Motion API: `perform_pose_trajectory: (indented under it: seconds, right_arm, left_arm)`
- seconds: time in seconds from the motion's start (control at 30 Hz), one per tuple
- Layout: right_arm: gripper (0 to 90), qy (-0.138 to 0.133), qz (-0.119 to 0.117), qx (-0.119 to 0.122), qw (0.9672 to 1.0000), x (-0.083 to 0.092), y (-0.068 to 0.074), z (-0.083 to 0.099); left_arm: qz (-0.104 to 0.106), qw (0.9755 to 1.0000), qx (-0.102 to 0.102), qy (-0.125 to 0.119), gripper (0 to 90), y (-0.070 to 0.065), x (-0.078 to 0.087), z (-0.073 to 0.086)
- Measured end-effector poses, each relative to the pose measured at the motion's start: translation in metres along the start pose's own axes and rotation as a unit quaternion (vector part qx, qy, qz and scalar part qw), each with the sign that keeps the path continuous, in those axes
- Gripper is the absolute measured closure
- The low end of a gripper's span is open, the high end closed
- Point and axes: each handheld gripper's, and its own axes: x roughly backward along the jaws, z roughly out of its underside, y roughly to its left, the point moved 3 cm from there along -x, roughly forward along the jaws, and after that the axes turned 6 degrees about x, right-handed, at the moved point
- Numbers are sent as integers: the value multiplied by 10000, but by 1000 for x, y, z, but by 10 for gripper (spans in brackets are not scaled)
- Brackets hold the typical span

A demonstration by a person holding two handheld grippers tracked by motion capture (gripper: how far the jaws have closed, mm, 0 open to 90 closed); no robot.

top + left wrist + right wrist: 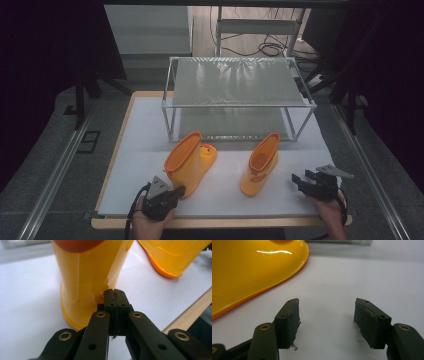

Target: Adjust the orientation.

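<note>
Two yellow rubber boots on the white tabletop [150,130], both in front of a two-tier metal shelf rack [239,80].

Left boot [187,161]: tipped over toward the near left, orange-rimmed opening facing up and left, toe with a small duck face pointing away toward the rack. In the left gripper view, shaft [87,277] close ahead, orange inside showing at the top.

Right boot [260,165]: standing on its sole, shaft leaning slightly away, well apart from the left one. Seen again in the left gripper view as a yellow curve with an orange edge [172,260] at the upper right.

Left gripper [176,191]: held in a hand [150,225] at the near edge of the table, tips right at the lower part of the left boot. Jaws pressed fully together, pad against pad (no gap visible between them). Tips [115,293] at the boot's yellow wall; whether a thin fold of rubber is pinched there, impossible to tell.

Right gripper [299,181]: in the other hand [331,212] at the near right, just beside the right boot and apart from it. Jaws spread wide, nothing between the pads [289,322], only bare white tabletop. Glossy yellow boot surface [249,270] off to the upper left in the right gripper view, not touched.
</note>
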Motion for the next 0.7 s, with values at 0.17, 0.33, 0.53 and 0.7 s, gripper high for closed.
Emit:
perform_pose_trajectory:
  seconds: [0.17, 0.33, 0.53, 0.7]
  right_arm:
    - [371, -13, 1, -20, 10000, 0, 0, 0]
    - [370, -53, -71, -31, 10000, 0, 0, 0]
    - [369, -78, -144, -51, 9999, -1, -1, 1]
    - [368, -91, -164, -5, 9998, -1, 0, 1]
  left_arm:
    - [57, 10000, 53, 18, 875, 2, 1, 0]
    - [242, 9996, -54, 97, 774, -5, 2, 2]
    - [710, 9969, -118, 331, 632, -19, -1, -1]
    - [918, 9938, -255, 579, 594, -29, -11, -3]
